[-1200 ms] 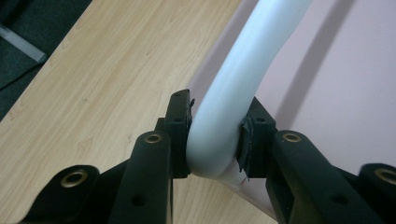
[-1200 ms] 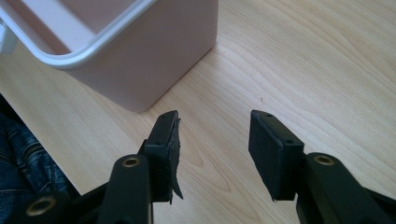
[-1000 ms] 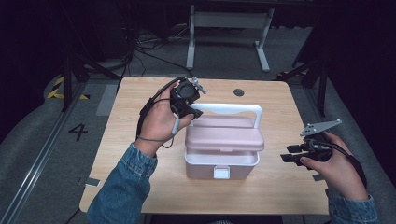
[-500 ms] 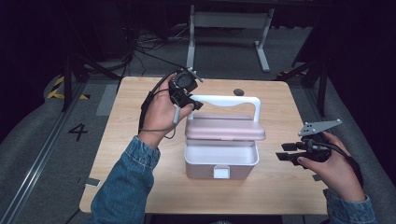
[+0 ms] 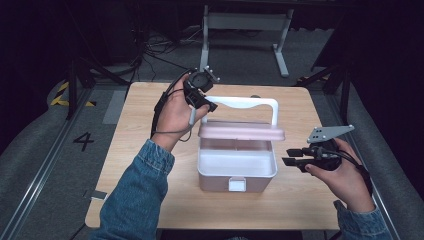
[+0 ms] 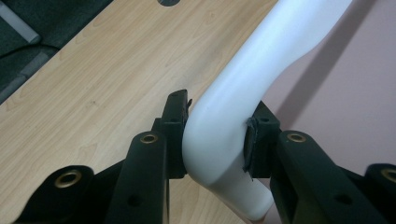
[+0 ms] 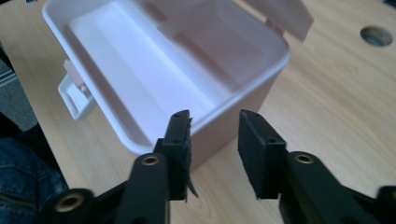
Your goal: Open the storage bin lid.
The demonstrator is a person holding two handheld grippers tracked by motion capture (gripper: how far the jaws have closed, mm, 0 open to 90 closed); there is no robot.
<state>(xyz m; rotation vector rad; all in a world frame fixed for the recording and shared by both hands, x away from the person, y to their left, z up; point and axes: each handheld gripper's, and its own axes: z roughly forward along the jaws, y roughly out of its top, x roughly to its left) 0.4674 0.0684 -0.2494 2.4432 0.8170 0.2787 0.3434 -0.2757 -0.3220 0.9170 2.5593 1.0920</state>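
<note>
Writing: a large figure "4" (image 5: 83, 141) is marked on the grey floor left of the table; no brand or label can be read on the box or either gripper.
Table: pale wood top (image 5: 145, 150) with a round hole (image 7: 376, 36) near its far edge.
Box: pink-and-white plastic case (image 5: 236, 167) at the middle of the table, its inside bare and white in the right gripper view, a white latch tab (image 5: 237, 184) on its near wall.
Lid: pink lid (image 5: 241, 132) raised above the far rim of the box, seen edge-on from the high view.
Handle: white carry handle (image 5: 248, 103) stands above the lid; in the left gripper view it runs up between the jaws.
Left gripper: left gripper (image 6: 217, 140) at the far-left corner of the handle, jaws closed against it, one pad on each side of the white bar.
Right gripper: right gripper (image 5: 290, 156) held just right of the box, apart from it, jaws parted with a clear gap and nothing between them.
Sleeves: denim sleeve (image 5: 135, 195) on the left forearm.
Hard to make out: the lid's hinge is hidden behind the lid; the left gripper's jaw tips are hidden by the hand in the high view; the right forearm is cut off at the bottom edge.
</note>
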